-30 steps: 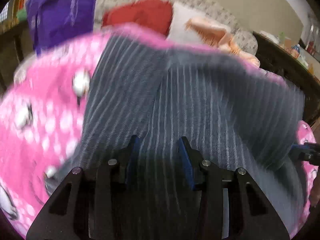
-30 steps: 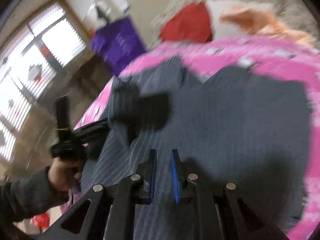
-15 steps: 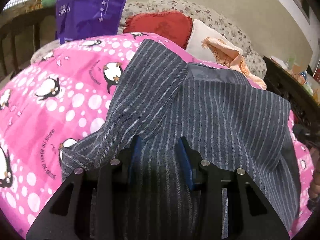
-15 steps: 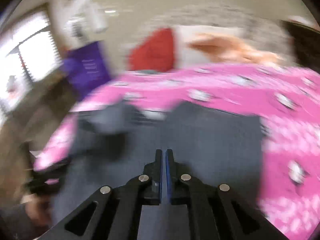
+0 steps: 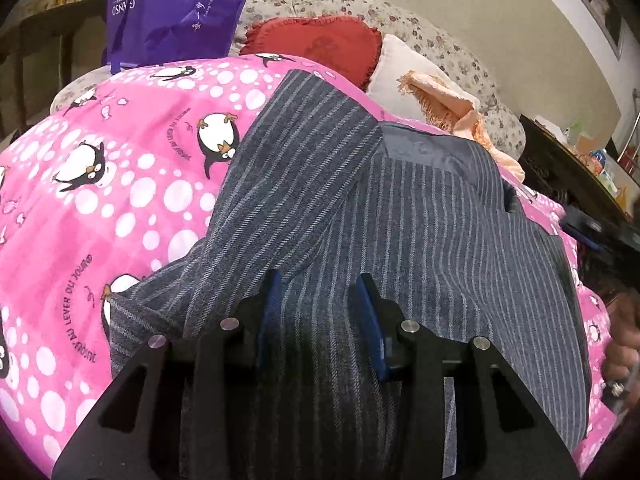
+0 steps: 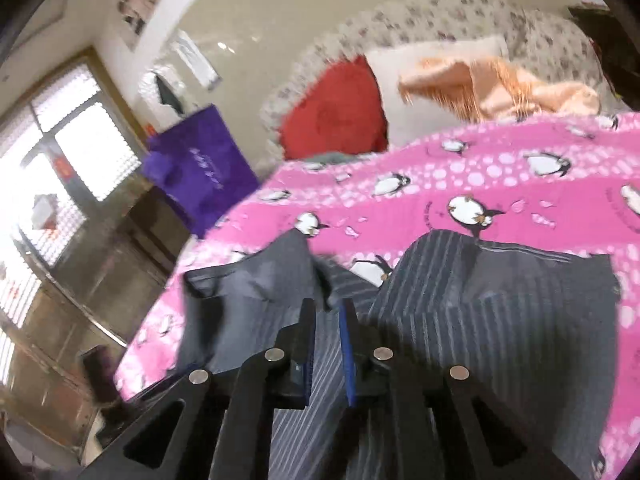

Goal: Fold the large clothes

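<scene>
A grey pinstriped garment [image 5: 400, 232] lies spread on a pink penguin-print blanket [image 5: 100, 184], with one flap folded over at its far left. My left gripper [image 5: 318, 292] is open just above the garment's near part, holding nothing. My right gripper [image 6: 328, 312] hovers over the same garment [image 6: 500, 312], its jaws a narrow gap apart with striped cloth showing between them; a lifted grey flap [image 6: 256, 280] stands just beyond the tips. It also shows at the right edge of the left wrist view [image 5: 588, 228].
A purple bag [image 5: 176, 8] stands at the back left. A red cushion [image 5: 316, 44], a white pillow and a peach fringed cloth [image 5: 448, 100] lie against a floral sofa back. A dark wooden cabinet [image 5: 568, 168] is at the right. Windows [image 6: 60, 168] are left.
The left gripper has drawn back slightly and stayed open over the garment. The right gripper swung left and its jaws, pressed together half a second ago, now stand a narrow gap apart.
</scene>
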Demonstrator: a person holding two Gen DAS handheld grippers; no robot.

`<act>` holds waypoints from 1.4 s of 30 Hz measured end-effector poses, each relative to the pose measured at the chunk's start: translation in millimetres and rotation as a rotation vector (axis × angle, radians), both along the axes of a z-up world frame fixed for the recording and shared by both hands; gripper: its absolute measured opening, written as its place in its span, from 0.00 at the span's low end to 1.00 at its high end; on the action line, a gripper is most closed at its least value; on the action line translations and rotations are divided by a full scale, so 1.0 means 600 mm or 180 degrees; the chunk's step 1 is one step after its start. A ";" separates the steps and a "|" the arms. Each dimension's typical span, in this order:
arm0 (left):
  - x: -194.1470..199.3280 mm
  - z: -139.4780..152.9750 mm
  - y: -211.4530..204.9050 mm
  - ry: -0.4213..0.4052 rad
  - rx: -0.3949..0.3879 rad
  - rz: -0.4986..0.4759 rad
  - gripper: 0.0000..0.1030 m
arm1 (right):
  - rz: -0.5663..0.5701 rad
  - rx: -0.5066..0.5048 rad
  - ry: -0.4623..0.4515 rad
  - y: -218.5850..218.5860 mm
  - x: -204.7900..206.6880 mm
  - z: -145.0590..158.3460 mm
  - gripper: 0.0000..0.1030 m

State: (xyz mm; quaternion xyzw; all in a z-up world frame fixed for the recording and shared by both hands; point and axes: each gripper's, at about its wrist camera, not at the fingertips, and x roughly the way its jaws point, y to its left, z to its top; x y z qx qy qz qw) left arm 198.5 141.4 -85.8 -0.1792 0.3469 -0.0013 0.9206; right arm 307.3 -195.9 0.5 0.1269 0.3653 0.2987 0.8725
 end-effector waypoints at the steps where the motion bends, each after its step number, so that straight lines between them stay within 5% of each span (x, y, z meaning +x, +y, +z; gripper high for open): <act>1: 0.000 0.000 -0.001 0.0001 0.0011 0.0001 0.38 | 0.0050 -0.0023 0.0054 -0.007 -0.016 -0.002 0.17; 4: 0.000 0.000 -0.002 0.0004 0.0012 0.0000 0.38 | 0.0297 -0.0352 0.0370 -0.009 -0.060 -0.059 0.29; 5: 0.001 0.000 -0.002 0.0004 0.0013 -0.0001 0.38 | 0.0226 -0.0735 0.0455 -0.016 -0.074 -0.091 0.21; 6: 0.002 0.000 -0.003 0.0007 0.0013 -0.0012 0.38 | -0.0026 -0.1157 0.0462 -0.037 -0.078 -0.120 0.02; 8: 0.004 0.000 -0.005 0.0015 0.0021 -0.0015 0.38 | -0.0453 -0.0520 0.0537 -0.123 -0.091 -0.129 0.00; 11: 0.005 0.000 -0.006 0.0018 0.0006 -0.0018 0.38 | -0.1250 -0.0577 0.0397 -0.172 -0.142 -0.092 0.01; 14: 0.005 -0.001 -0.006 0.0026 0.0029 -0.0021 0.38 | -0.0739 -0.0385 0.0281 -0.145 -0.206 -0.061 0.04; 17: 0.011 0.003 -0.012 0.0112 0.0113 -0.0099 0.39 | -0.0428 -0.0831 0.0455 -0.109 -0.234 -0.096 0.13; 18: 0.014 0.013 -0.016 0.0235 0.0163 -0.0238 0.39 | -0.0537 -0.1289 0.0717 -0.107 -0.233 -0.131 0.13; 19: 0.010 0.026 -0.013 0.0315 0.0136 -0.0330 0.39 | -0.0704 -0.1391 0.0737 -0.111 -0.234 -0.132 0.13; 22: -0.050 0.081 0.026 0.0169 -0.0062 -0.0435 0.41 | -0.0948 -0.1215 0.0469 -0.121 -0.287 -0.082 0.14; 25: -0.142 0.113 0.062 -0.0040 0.0289 -0.0266 0.70 | -0.0728 -0.1138 0.0168 -0.101 -0.332 -0.055 0.16; 30: -0.249 0.077 0.068 0.0001 0.0163 -0.0208 0.71 | -0.0526 -0.1391 -0.0023 -0.056 -0.404 -0.072 0.16; 33: -0.283 0.036 0.043 0.0116 0.0048 -0.0327 0.71 | -0.0493 -0.1415 0.0115 -0.046 -0.435 -0.098 0.16; 38: -0.285 -0.002 0.030 0.0279 -0.0140 -0.0318 0.71 | -0.0429 -0.1438 0.0084 -0.039 -0.457 -0.161 0.22; 42: -0.253 0.027 0.063 0.0166 -0.0235 -0.0098 0.71 | -0.0482 -0.1146 0.0053 -0.059 -0.470 -0.163 0.25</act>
